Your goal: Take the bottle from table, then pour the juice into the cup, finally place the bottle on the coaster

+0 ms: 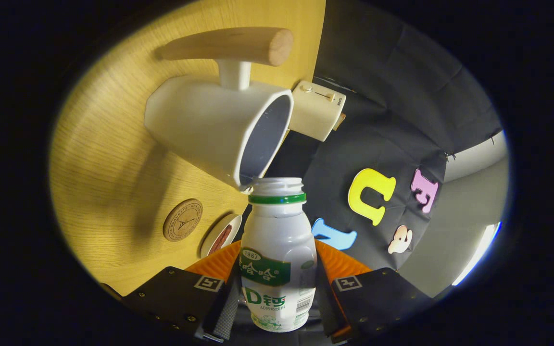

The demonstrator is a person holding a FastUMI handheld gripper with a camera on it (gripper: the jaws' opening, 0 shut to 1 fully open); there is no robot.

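The gripper (277,293) had the bottle (277,254) clamped between both fingers, jaws narrowed onto its body w/ the label facing the camera. Cap was off, green neck ring showing, and the bottle's open mouth sat right at the lip of the white cup (219,129), touching or nearly so; couldn't tell which. The whole view was rolled over, so the cup's opening faced sideways toward the bottle. Cup's wooden handle (231,45) stuck out on the far side from the bottle. On the wood table (108,192), the round coaster (182,219) lay near the cup, a small dish (220,235) just beside it, closer to the bottle. A cream toaster-like box (318,110) sat beyond the cup.
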